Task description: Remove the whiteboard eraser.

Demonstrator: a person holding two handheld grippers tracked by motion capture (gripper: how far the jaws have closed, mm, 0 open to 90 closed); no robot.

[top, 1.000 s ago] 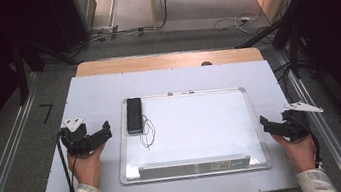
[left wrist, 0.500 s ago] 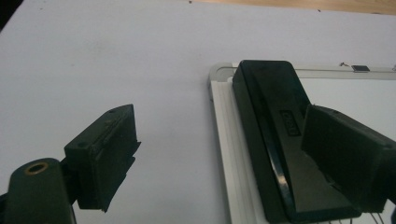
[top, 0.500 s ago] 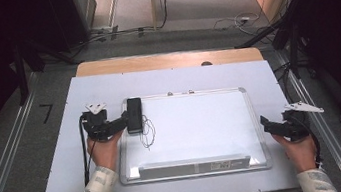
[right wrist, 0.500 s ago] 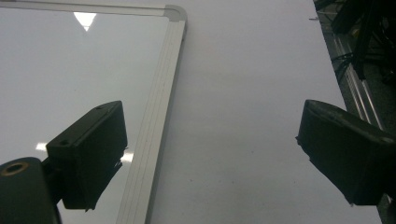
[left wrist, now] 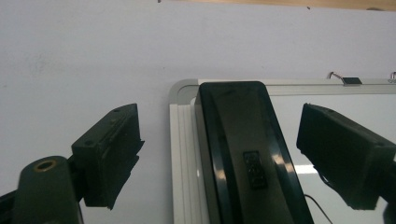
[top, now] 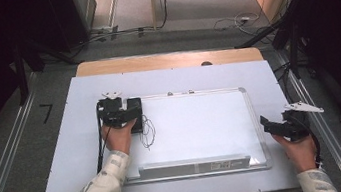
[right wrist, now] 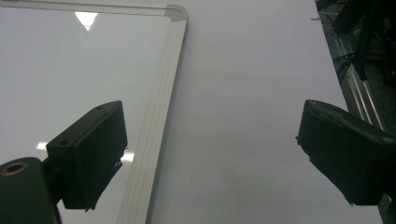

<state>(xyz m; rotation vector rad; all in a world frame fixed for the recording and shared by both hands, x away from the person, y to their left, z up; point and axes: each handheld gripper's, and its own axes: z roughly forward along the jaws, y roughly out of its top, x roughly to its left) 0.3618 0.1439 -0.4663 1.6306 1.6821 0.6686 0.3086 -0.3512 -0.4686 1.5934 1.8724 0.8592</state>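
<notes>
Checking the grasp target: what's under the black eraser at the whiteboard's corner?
The black eraser lies on the whiteboard, along its left frame edge, between the open left gripper jaws. Black scribbles show beside it; any marks beneath it are covered.

- Table (top: 66,161): pale lavender-white top, with a bare wooden strip (top: 168,60) along its far edge.
- Whiteboard (top: 202,122): silver-framed, lying flat at the table's middle.
- Black eraser (left wrist: 243,154): resting on the whiteboard's far-left corner, beside a thin looped cord (top: 146,132).

Open tool (right wrist: 210,158) over whiteboard edge (right wrist: 156,116)
</notes>
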